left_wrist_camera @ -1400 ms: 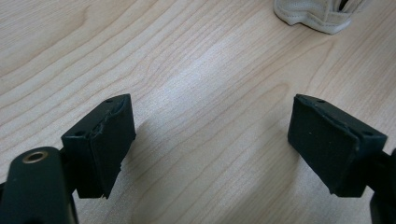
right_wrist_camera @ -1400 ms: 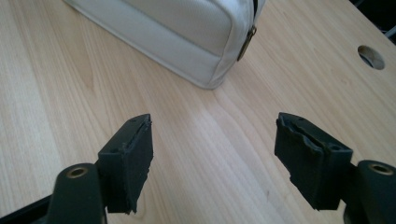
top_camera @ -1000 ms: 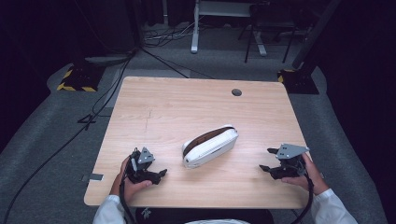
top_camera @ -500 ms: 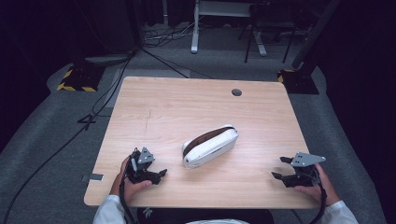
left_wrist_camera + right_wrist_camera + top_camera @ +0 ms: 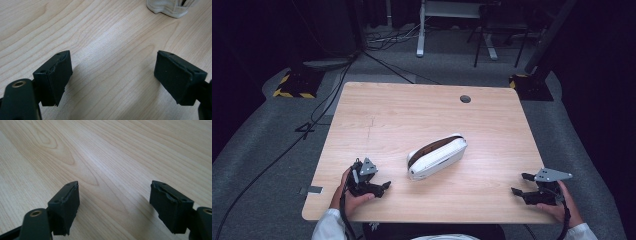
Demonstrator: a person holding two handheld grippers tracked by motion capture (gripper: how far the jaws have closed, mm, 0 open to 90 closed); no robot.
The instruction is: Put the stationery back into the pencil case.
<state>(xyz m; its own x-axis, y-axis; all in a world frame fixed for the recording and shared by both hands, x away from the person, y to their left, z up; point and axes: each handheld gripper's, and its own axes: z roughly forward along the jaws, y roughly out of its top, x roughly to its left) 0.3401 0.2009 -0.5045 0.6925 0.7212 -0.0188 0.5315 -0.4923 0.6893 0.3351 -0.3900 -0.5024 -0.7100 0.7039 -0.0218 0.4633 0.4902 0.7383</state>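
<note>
Pouch (image 5: pixel 436 155) white, lying mid-table (image 5: pixel 412 115), long axis running 8 to 2 o'clock, left gripper (image 5: pixel 379 187) at its 8 o'clock, jaws wide apart, empty, right gripper (image 5: pixel 521 184) at 4 o'clock, likewise spread, empty.

Light wooden counter (image 5: pixel 492 125) with a round hole (image 5: pixel 465 99), on grey carpet (image 5: pixel 272 150); black cables (image 5: pixel 272 160) trail left, white frame legs (image 5: pixel 419 30) beyond; surroundings dark.

pouch (image 5: pixel 436 156) x1 | grippers x2: L (image 5: pixel 382 187), R (image 5: pixel 517 184) | table (image 5: pixel 412 110) x1
</note>
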